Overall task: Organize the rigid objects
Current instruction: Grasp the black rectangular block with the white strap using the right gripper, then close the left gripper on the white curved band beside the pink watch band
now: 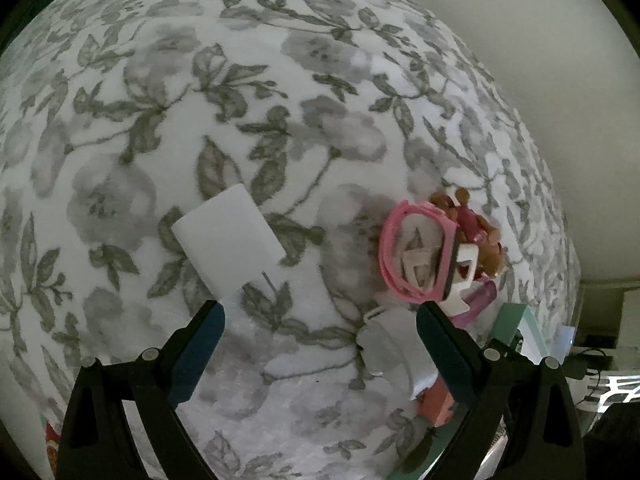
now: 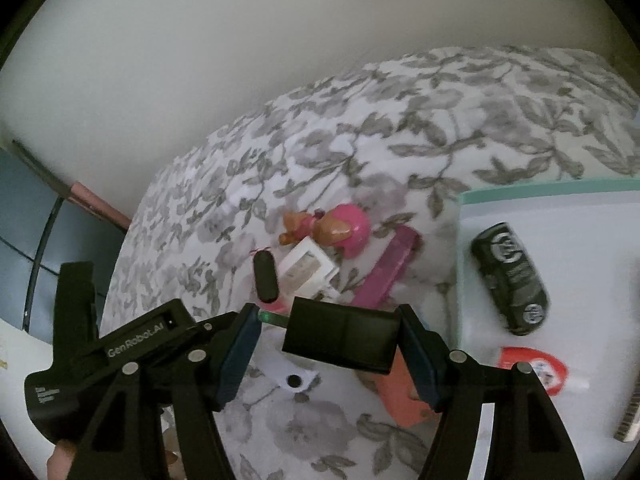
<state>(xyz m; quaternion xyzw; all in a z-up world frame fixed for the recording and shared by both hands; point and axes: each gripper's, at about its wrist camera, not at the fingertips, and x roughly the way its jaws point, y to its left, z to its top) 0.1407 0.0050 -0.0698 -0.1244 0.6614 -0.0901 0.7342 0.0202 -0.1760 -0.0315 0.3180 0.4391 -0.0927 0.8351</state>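
The left gripper (image 1: 320, 312) hangs over a bed cover of white cloth with grey flowers and leaves (image 1: 200, 80), its jaws spread wide with nothing between them. Just ahead of its left finger lies a flat white rectangular card (image 1: 230, 238), which touches the finger's tip or lies under it; I cannot tell which. Ahead of its right finger lies a pink plastic ring-shaped frame (image 1: 412, 252) with white pieces inside, and behind that frame a small brown toy dog in pink clothes (image 1: 476, 224) leans on it. The right gripper (image 2: 326, 330) pinches a black rectangular box (image 2: 342, 338) across its width, and this box is lifted above the bed cover. To the left of this gripper's left finger a black device marked GenRobot.AI (image 2: 132, 344) shows. Ahead of the fingers, on the cover, lie a small black oval object (image 2: 265, 276), a white square block (image 2: 306, 270), the same toy dog and a long purple flat bar (image 2: 386, 272), all near each other. To the right of the right finger a white tray with a mint green edge (image 2: 540, 196) carries a black cylindrical can (image 2: 510, 278) on its side.
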